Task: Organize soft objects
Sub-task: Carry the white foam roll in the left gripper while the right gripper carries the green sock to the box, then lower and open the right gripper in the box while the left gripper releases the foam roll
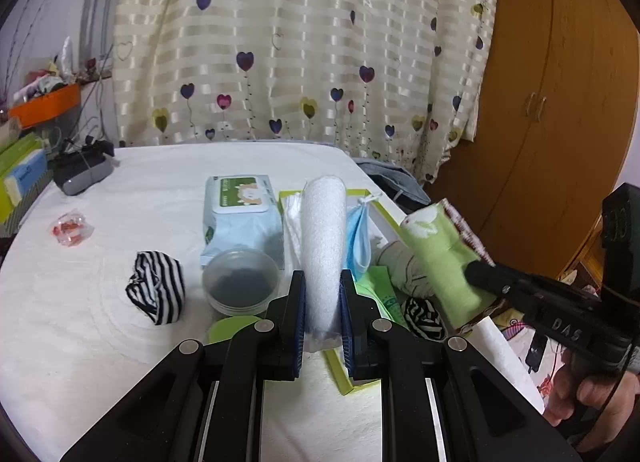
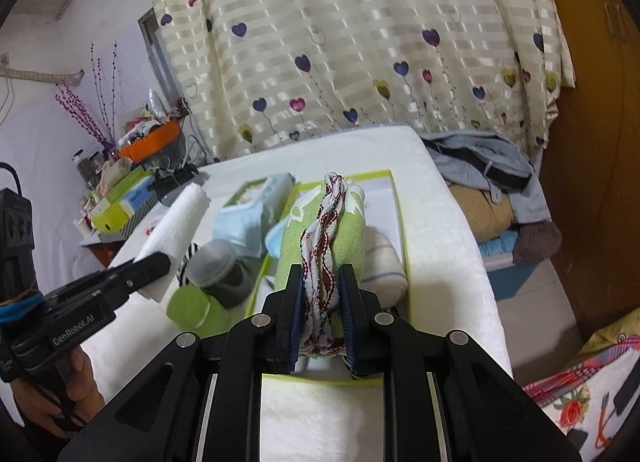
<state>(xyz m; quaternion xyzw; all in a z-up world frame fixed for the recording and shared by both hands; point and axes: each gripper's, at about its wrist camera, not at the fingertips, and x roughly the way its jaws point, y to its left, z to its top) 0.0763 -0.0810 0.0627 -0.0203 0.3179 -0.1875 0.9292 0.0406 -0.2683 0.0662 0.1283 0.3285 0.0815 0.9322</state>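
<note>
Left wrist: white foam roll point(image 1: 323, 246) between left hand-held gripper point(image 1: 323, 294) pads.

Wipes pack point(image 1: 240, 217) left of tray point(image 1: 338, 372) (mask point(image 1: 360, 238) inside)

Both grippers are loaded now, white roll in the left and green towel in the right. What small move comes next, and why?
Probably lower the right gripper and set the green towel into the green-rimmed tray first. The towel hangs right over the tray, whose far white floor looks bare, while a rolled cream cloth lies just to its right. The left gripper can hold the white roll meanwhile.
</note>
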